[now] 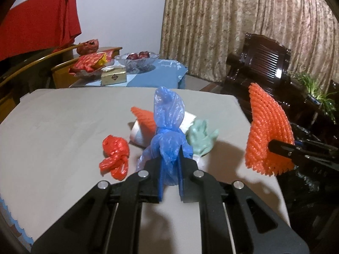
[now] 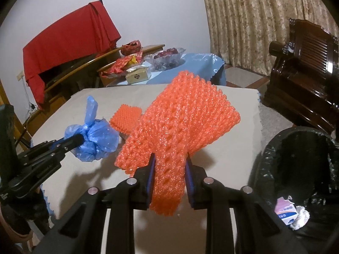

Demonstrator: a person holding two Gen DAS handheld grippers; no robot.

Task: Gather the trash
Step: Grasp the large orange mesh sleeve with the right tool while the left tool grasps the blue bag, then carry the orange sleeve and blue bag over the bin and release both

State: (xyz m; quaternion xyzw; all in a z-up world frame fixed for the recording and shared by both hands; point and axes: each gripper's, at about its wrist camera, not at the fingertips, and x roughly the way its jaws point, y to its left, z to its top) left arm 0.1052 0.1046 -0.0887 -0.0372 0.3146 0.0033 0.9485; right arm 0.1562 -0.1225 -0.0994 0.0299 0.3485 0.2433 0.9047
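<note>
We hold the left gripper (image 1: 170, 169) with its fingers squeezed together on a crumpled blue plastic bag (image 1: 167, 135), which hangs clear above the grey surface (image 1: 63, 127). Our right gripper (image 2: 169, 169) has its fingers pressed into the narrow lower end of an orange foam net (image 2: 180, 118); the fingers stand somewhat apart because the foam fills the gap, and the net fans out upward and tilts to the right.

On the surface below the blue bag lie more pieces of trash: a small red plastic bag (image 1: 115, 156) to the left, a second orange foam net (image 1: 146, 120) leaning on a white wad (image 1: 137, 135) behind it, and a pale green crumpled bag (image 1: 201, 137) to the right. From the right wrist view only the second foam net shows, just beside the blue bag.

A bin lined with a black bag (image 2: 296, 169) stands off the right edge of the surface, near the right gripper. Inside it we see a small pink and blue carton (image 2: 286, 211) and a white wad (image 2: 300, 218) touching each other.
</note>
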